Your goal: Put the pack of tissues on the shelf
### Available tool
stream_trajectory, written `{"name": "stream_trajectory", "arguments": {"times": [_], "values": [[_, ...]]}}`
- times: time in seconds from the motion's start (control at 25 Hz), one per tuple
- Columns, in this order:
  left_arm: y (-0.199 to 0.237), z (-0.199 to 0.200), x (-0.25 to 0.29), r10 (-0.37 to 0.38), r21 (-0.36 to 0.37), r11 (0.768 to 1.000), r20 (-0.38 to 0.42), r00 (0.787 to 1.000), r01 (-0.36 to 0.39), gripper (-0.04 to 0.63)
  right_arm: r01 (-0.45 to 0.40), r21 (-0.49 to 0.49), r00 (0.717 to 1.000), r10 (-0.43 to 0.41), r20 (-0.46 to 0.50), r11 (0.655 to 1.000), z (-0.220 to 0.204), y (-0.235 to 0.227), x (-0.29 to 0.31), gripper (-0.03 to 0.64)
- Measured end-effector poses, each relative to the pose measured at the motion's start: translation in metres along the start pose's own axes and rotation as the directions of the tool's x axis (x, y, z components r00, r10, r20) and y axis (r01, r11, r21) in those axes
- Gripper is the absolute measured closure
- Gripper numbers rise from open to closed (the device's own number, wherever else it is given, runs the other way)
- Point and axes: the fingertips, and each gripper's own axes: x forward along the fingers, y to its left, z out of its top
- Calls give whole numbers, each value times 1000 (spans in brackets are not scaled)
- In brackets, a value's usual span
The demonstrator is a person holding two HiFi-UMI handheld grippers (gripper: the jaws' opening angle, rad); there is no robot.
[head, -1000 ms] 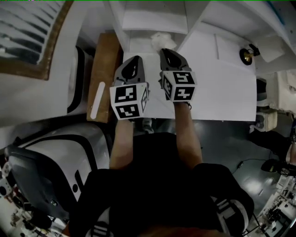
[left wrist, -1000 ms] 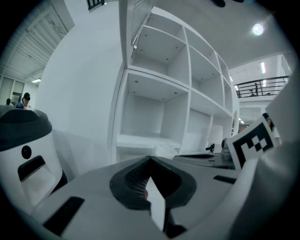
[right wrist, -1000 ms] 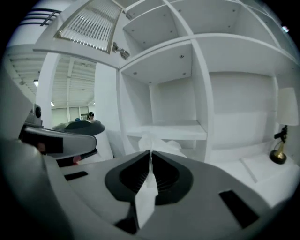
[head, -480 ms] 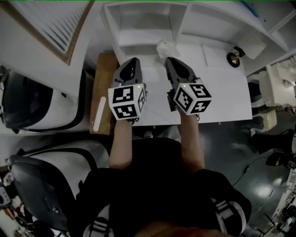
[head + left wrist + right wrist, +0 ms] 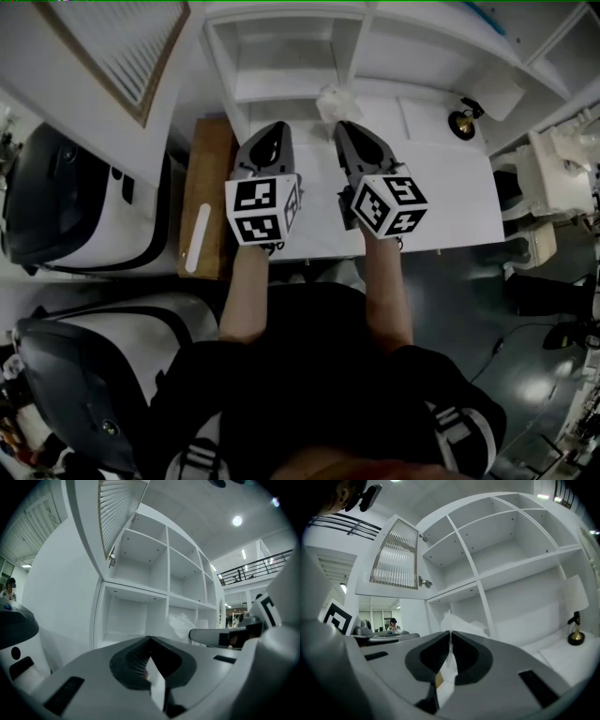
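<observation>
Head view: both grippers have risen over the last second, and shelf [image 5: 291, 86] is nearer ahead. Right gripper [image 5: 343, 129] clenched on wrapper of pack of tissues [image 5: 337, 98], pack riding at its tip. Left gripper [image 5: 275, 131] clenched, empty, alongside. Lift likely done; push into lower compartment remains.

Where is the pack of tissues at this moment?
In the head view, the pack of tissues is at centre top, pinched at the tip of the shut right gripper. It is just in front of the white shelf's lower compartments.
</observation>
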Motion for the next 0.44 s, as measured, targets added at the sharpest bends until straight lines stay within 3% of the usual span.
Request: {"name": "stream_trajectory", "arguments": {"times": [0.44], "values": [[-1, -1, -1, -13, -13, 1000, 9, 1000, 13, 586, -1, -27, 1000, 1, -5, 1000, 0, 4, -3, 588]]}}
